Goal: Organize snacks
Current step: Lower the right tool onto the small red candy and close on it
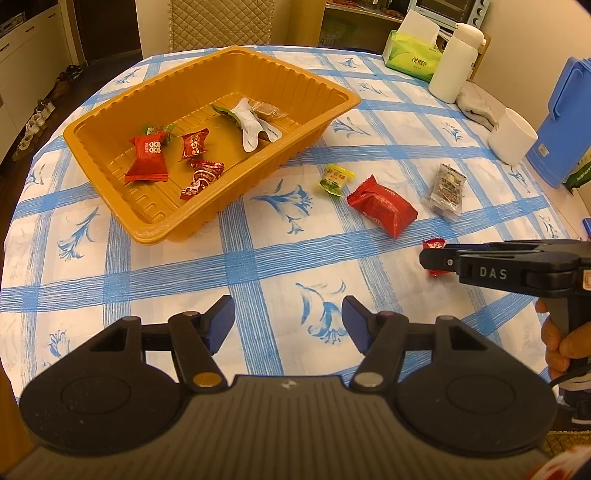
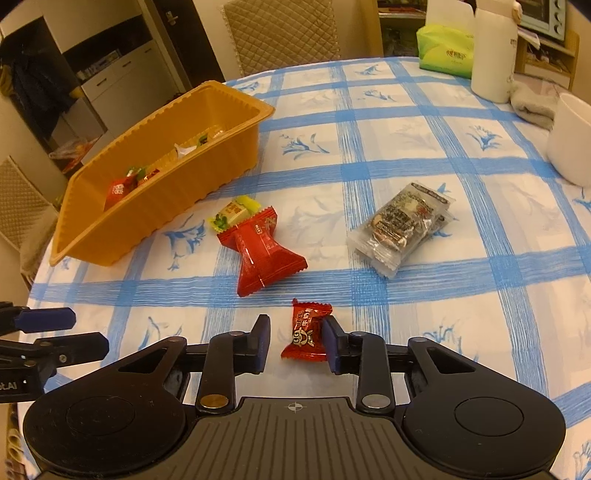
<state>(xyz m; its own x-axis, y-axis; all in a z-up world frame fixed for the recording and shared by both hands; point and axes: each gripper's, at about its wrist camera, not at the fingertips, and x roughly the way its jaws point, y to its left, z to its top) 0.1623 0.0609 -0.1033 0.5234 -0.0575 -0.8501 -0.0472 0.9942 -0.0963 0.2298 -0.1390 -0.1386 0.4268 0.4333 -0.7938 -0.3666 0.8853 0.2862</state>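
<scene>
An orange plastic tray (image 1: 110,122) (image 2: 147,218) holds several wrapped snacks. On the tablecloth lie a yellow-green candy (image 1: 334,180) (image 2: 232,214), a large red packet (image 1: 382,205) (image 2: 264,254), a clear dark packet (image 1: 447,191) (image 2: 402,227) and a small red candy (image 1: 436,245) (image 2: 306,332). My right gripper (image 2: 295,343) (image 1: 432,258) is open around the small red candy, whose right side touches the right pad; the left pad stands apart. My left gripper (image 1: 288,325) is open and empty above bare cloth, in front of the tray; it also shows in the right wrist view (image 2: 55,328).
A white mug (image 1: 511,136) (image 2: 570,140), a white thermos (image 1: 456,62) (image 2: 493,51), a green tissue pack (image 1: 412,55) (image 2: 445,50), a grey cloth (image 1: 476,105) and a blue box (image 1: 563,122) stand at the table's far right. A quilted chair (image 2: 280,33) is behind.
</scene>
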